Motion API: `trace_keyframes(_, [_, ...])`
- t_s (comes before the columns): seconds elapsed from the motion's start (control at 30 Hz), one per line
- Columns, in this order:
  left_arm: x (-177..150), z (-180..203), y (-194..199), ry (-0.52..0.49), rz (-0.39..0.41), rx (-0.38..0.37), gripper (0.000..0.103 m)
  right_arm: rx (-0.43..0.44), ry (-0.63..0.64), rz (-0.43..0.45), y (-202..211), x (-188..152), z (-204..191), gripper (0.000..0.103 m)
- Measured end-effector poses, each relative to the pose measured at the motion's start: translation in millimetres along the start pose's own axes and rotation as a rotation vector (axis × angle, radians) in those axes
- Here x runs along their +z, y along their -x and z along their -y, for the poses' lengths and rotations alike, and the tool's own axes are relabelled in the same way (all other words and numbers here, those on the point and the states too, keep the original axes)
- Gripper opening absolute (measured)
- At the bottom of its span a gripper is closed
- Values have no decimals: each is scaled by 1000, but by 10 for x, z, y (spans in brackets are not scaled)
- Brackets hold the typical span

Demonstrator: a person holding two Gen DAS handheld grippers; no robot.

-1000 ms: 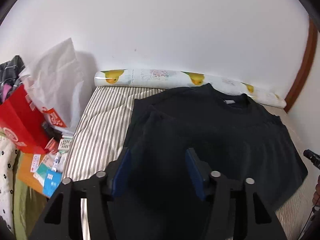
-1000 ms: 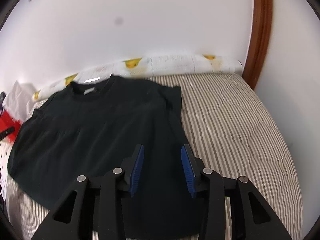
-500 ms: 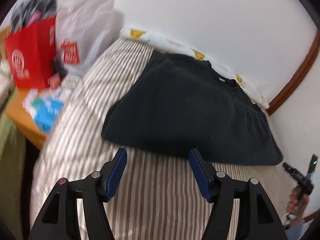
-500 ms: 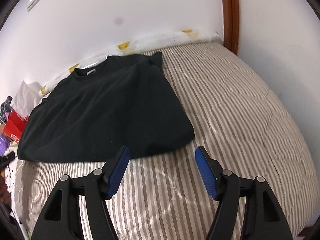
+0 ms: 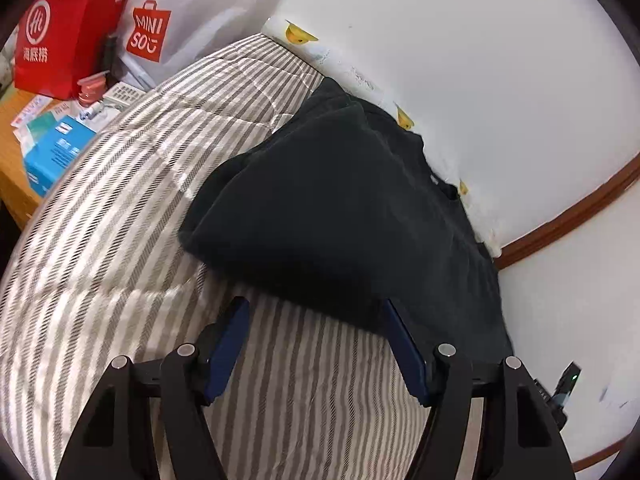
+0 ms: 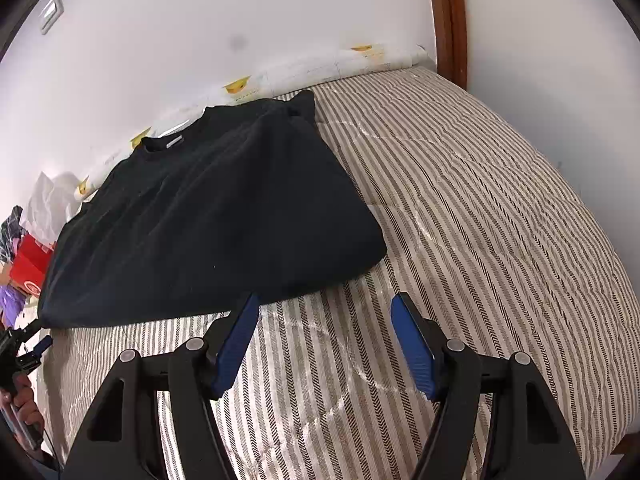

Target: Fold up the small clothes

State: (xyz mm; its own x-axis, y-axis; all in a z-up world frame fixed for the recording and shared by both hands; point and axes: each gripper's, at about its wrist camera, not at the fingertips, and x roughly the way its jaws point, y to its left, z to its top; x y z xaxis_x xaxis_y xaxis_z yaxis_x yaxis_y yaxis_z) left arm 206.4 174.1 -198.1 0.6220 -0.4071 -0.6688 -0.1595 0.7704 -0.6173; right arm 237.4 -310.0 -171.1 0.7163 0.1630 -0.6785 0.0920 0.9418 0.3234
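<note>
Shirt (image 6: 212,216) came first: a dark top lay flat on the striped bed (image 6: 480,208), its collar toward the wall and the bolster (image 6: 360,60) printed with yellow shapes, its bottom half doubled up so the near edge was a rounded fold. It sat toward the left part of the bed, with bare stripes to its right.

A second earlier both claws had stood over the dark cloth; now the left claw (image 5: 316,344) and the right claw (image 6: 324,340) were both pulled back and lower, hovering over bare stripes just short of the folded edge. The left claw's jaws had just been opening, and the right's had opened too and then held; both stood released with nothing between the pads. The right pad of the left claw (image 5: 400,344) appeared against the shirt's near edge, though I could not tell whether it touched.

Judging from that, one fold had been laid and let go, and a sideways fold probably remained.

Compared with the earlier view, the left camera had rolled, so the bed tilted and the red bag (image 5: 68,28) and white shopping bag (image 5: 180,12) sat high at the left, with a blue box (image 5: 56,152) on the wooden stand (image 5: 12,184) below.
</note>
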Motion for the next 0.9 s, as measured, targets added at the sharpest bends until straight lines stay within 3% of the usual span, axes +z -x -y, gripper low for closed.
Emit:
trace_keyframes(0.23, [161, -51, -111, 52, 7, -12, 67, 13, -62, 30, -3, 146, 46, 74])
trace_keyframes(0.57, [151, 118, -226, -48, 19, 103, 64, -10, -189, 0, -447, 242, 142, 76])
trace_keyframes(0.63, [153, 128, -236, -54, 22, 127, 58, -9, -182, 2, -486, 263, 95, 76])
trace_keyframes(0.7, [158, 136, -247, -57, 16, 155, 48, -3, -160, 13, -529, 289, 17, 60])
trace_keyframes(0.73, [163, 133, -241, -54, 12, 163, 37, -5, -138, 15, -549, 304, -30, 39])
trace_keyframes(0.8, [164, 119, -223, -41, 9, 145, 20, 16, -106, 14, -553, 328, -92, 32])
trace_keyframes(0.9, [135, 174, -165, -83, 26, 163, 12, 25, -85, 31, -461, 319, -73, 28])
